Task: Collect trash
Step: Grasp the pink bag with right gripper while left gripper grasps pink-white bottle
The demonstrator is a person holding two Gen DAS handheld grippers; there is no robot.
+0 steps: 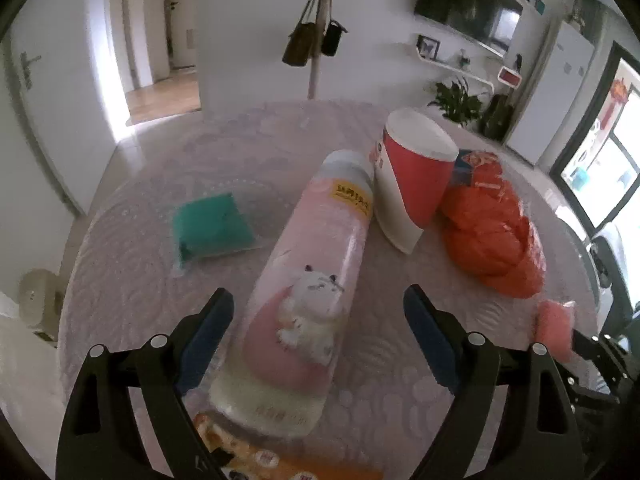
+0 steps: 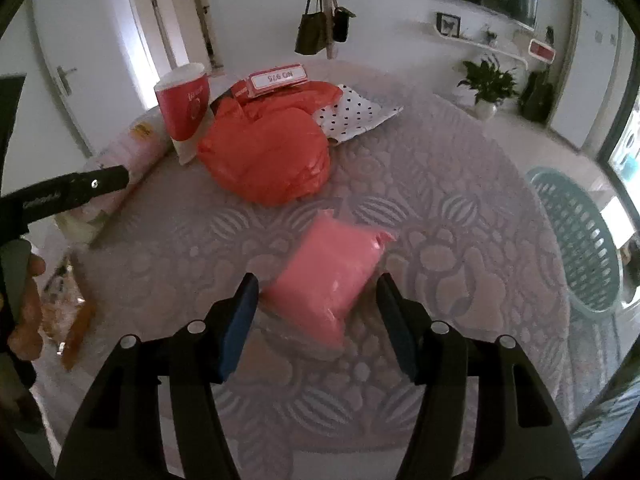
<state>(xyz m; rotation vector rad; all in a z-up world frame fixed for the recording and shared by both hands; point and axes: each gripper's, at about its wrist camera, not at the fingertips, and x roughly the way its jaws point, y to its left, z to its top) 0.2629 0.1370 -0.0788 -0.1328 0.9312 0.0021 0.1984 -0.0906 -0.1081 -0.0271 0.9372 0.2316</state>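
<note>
Left wrist view: the left gripper [image 1: 318, 334] is hovering with its jaws spread wide around the near end of a pink tube package [image 1: 310, 292] lying on the round table [image 1: 132, 280], pads not touching it. Farther right, a red-and-white paper cup [image 1: 412, 178] is leaning beside an orange plastic bag [image 1: 494, 232]. Right wrist view: the right gripper [image 2: 316, 320] is straddling a pink packet [image 2: 334, 276], fingers released, clear of its sides. A green basket [image 2: 576, 240] is sitting off the table's right edge.
</note>
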